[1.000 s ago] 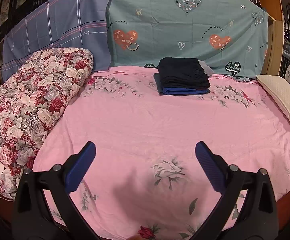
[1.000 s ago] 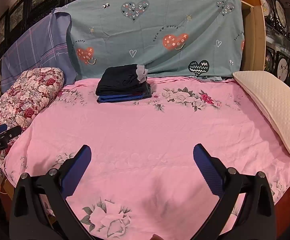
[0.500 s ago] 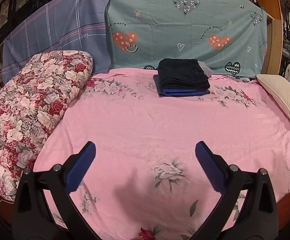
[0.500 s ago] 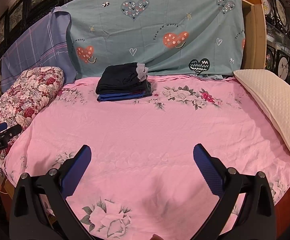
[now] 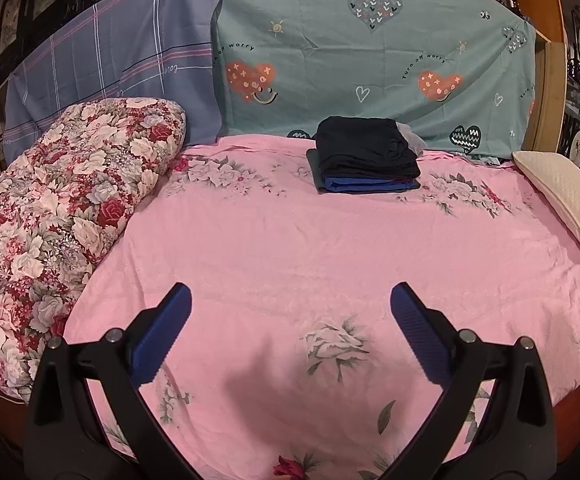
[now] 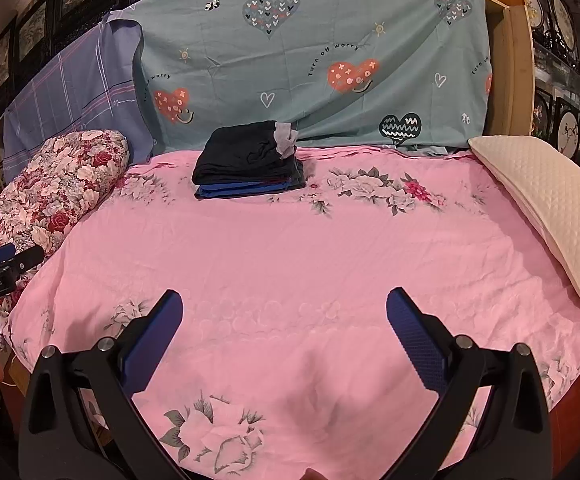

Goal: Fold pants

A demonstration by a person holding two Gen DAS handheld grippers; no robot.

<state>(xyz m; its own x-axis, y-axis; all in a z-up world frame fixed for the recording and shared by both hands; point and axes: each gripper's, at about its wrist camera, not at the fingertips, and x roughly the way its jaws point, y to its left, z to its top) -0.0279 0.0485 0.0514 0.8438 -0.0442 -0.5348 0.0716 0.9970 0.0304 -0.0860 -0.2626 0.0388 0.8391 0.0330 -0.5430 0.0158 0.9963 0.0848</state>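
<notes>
The pants (image 5: 363, 152) lie as a dark folded bundle on top of a small stack at the far middle of the bed, just in front of the teal heart-print sheet (image 5: 369, 48) hung behind; under them sits a blue folded garment (image 5: 365, 185). I judge them soft, light and limp, likely to sag and slide off the pile, so I would pinch the thick folded edge at both near corners. A grey scrap (image 6: 286, 140) pokes out at the far right. My left claw (image 5: 290, 308) and right claw (image 6: 284, 312) both hang spread wide and empty over the near pink floral bedsheet (image 5: 290, 248), well apart from the stack. A flowered quilt (image 5: 62, 208) lies left, a cream pillow (image 6: 545, 208) right.
</notes>
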